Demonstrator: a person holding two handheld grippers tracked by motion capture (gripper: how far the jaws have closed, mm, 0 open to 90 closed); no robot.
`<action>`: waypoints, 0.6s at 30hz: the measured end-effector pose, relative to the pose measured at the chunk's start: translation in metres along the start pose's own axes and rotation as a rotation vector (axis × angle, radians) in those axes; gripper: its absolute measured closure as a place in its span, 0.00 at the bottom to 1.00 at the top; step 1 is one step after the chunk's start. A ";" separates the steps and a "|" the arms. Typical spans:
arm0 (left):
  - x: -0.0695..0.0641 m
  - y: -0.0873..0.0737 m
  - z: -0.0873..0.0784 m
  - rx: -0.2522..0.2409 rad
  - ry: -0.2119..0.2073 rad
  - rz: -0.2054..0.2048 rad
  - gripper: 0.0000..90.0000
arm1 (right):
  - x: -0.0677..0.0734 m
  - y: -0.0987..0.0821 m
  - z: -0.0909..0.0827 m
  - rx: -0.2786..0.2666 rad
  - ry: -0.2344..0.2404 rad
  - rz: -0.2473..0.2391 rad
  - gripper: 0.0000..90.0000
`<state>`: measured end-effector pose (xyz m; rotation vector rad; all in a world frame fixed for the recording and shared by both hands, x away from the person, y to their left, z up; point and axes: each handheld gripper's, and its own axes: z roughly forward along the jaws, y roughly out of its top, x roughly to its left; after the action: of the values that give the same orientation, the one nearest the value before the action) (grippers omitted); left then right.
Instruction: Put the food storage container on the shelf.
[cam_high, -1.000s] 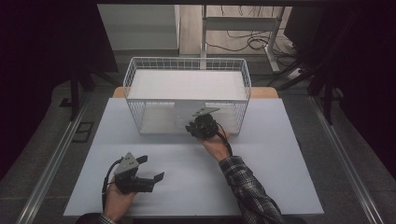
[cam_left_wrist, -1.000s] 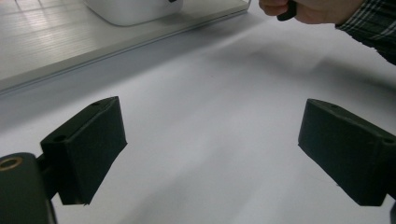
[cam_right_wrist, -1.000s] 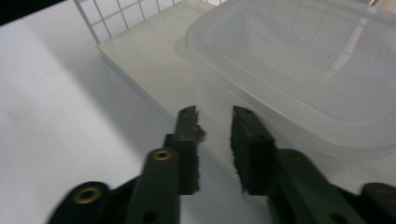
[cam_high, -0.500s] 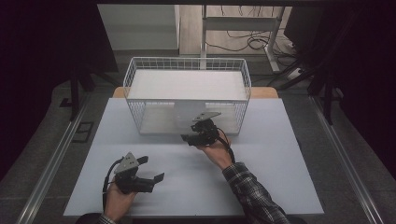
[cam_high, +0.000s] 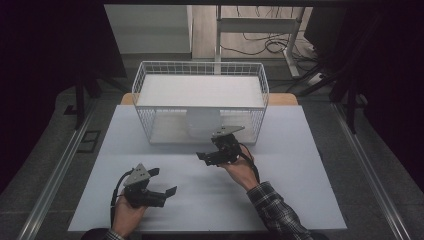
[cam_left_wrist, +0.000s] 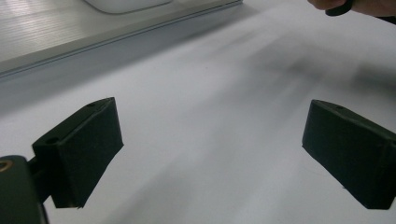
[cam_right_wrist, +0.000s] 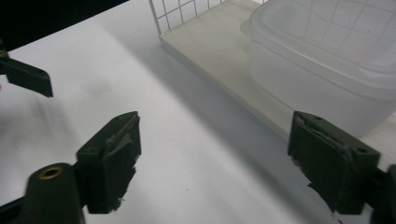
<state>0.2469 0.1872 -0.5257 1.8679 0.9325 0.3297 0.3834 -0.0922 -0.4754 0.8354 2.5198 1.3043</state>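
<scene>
One plastic container (cam_right_wrist: 327, 70), apparently, inside one wire basket (cam_high: 150, 95); two grippers.

Open white worktop (cam_high: 300, 200) across the whole near half, free for passage on both sides. At the far edge, a wire basket (cam_high: 200, 107) as a barrier, its mesh walls closed at the sides, open at the front's low shelf. Inside, a translucent plastic container (cam_right_wrist: 327, 60) blocking the shelf's middle. Free gap between right gripper (cam_high: 212, 156) and left gripper (cam_high: 162, 182).
</scene>
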 end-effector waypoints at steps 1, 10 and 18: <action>0.000 0.000 0.000 0.000 -0.001 0.000 0.05 | 0.000 -0.001 -0.002 0.000 0.001 0.003 0.15; 0.000 0.000 0.000 0.003 -0.011 0.000 0.05 | 0.003 -0.009 -0.021 -0.020 -0.006 -0.012 0.09; 0.000 0.000 0.001 0.008 -0.013 0.002 0.05 | 0.007 -0.022 -0.034 -0.013 -0.012 -0.024 0.08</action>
<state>0.2467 0.1865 -0.5263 1.8766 0.9244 0.3155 0.3553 -0.1224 -0.4719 0.8057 2.5019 1.3029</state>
